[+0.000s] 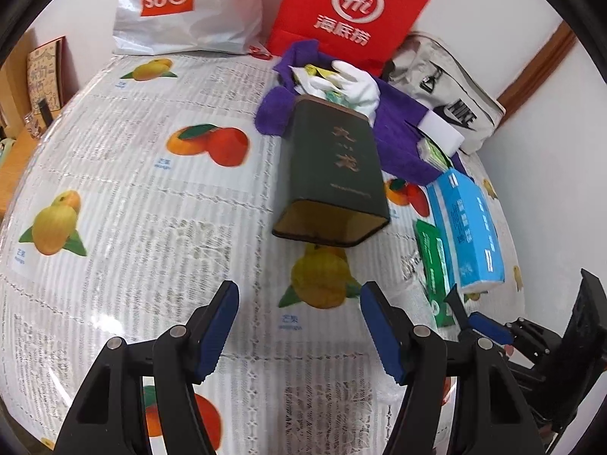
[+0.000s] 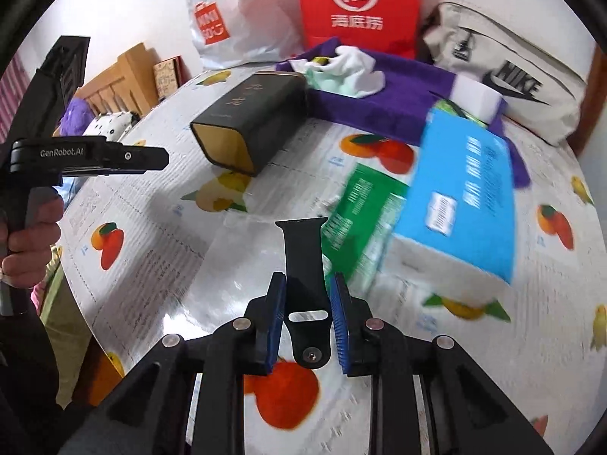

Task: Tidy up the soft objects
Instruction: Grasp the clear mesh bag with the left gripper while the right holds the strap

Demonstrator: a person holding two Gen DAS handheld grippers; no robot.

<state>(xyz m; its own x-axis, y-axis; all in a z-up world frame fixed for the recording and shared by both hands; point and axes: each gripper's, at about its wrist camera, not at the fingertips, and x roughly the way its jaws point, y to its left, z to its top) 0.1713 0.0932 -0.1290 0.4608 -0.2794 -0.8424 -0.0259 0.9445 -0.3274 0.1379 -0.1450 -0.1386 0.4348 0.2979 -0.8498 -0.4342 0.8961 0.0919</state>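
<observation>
My right gripper point(image 2: 307, 290) is shut on a black rubber watch strap point(image 2: 305, 261), which sticks out forward between the blue pads, above the table. My left gripper point(image 1: 299, 311) is open and empty, facing a dark green tin point(image 1: 334, 174) lying on its side with its open end toward me. The tin also shows in the right wrist view point(image 2: 250, 117). Behind the tin lie a purple towel point(image 1: 394, 136) and white cloth point(image 1: 349, 83). A blue tissue pack point(image 2: 463, 189) and a green wipes pack point(image 2: 360, 208) lie to the right.
A fruit-print tablecloth point(image 1: 132, 189) covers the round table. At the back stand a white Miniso bag point(image 1: 182, 7), a red paper bag point(image 1: 353, 11) and a grey Nike bag point(image 1: 447, 91). A white sponge block point(image 1: 444, 132) sits on the towel.
</observation>
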